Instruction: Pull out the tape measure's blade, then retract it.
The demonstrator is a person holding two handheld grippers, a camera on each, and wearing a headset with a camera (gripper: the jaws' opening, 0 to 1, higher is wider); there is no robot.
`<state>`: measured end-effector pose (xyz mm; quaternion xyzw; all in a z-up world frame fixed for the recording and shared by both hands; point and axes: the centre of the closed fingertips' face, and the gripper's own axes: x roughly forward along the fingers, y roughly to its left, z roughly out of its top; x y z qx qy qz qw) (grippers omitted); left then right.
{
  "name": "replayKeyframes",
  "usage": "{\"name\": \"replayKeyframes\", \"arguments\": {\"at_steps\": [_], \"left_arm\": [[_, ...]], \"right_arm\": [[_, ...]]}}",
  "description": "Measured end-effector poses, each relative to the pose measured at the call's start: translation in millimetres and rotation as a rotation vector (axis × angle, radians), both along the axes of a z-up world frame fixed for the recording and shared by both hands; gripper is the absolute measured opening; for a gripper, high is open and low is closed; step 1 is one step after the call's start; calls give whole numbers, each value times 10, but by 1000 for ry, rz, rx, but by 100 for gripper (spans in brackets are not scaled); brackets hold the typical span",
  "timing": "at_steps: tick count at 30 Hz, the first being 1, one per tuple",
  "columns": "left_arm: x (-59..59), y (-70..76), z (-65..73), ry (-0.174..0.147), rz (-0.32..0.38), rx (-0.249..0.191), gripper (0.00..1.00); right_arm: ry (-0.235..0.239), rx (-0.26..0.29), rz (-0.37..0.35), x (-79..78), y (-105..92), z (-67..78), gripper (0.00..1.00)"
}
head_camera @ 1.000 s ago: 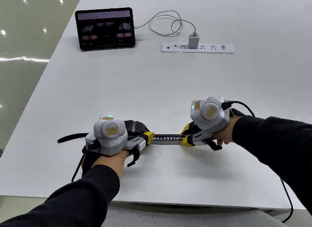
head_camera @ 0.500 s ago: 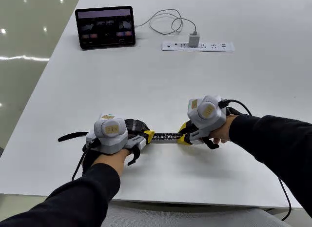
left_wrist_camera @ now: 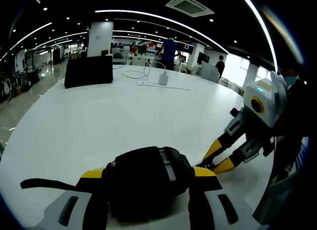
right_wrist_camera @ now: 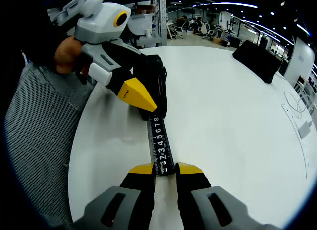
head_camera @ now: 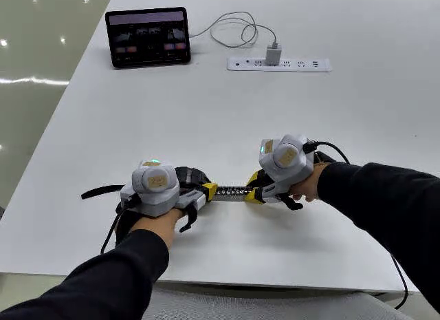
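Clamps the tape measure case (right_wrist_camera: 153, 79) on the worktop (head_camera: 227, 113) in the left hand-held gripper (left_wrist_camera: 148, 174), pinches the blade (right_wrist_camera: 159, 141) tip in the right hand-held gripper (right_wrist_camera: 166, 168), with only a short stretch out, so likely midway, retraction not yet finished.

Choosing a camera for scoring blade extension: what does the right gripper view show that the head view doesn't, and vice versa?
Right gripper view: legible numerals on the blade, close up where the right gripper pinches its end. Head view: the tablet with screen lit and a black strap trailing beside the tape measure case. Both: the left gripper clamping that case, a short stretch of blade between grippers, the white table.
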<state>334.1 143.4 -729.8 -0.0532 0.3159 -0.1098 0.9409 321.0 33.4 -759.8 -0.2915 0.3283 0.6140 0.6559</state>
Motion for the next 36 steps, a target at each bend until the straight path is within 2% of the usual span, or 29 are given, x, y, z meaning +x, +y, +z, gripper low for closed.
{"name": "replayKeyframes", "arguments": {"at_steps": [14, 22, 28, 36], "left_arm": [[3, 6, 1, 1, 3, -14, 62], [2, 6, 1, 2, 3, -14, 62], [4, 5, 0, 1, 4, -13, 62], [2, 7, 2, 0, 7, -18, 61]], "right_arm": [[-24, 34, 22, -25, 151, 15, 12], [-4, 35, 8, -27, 170, 14, 12], [-8, 32, 16, -29, 180, 8, 12], [-12, 56, 24, -36, 248, 7, 11]]}}
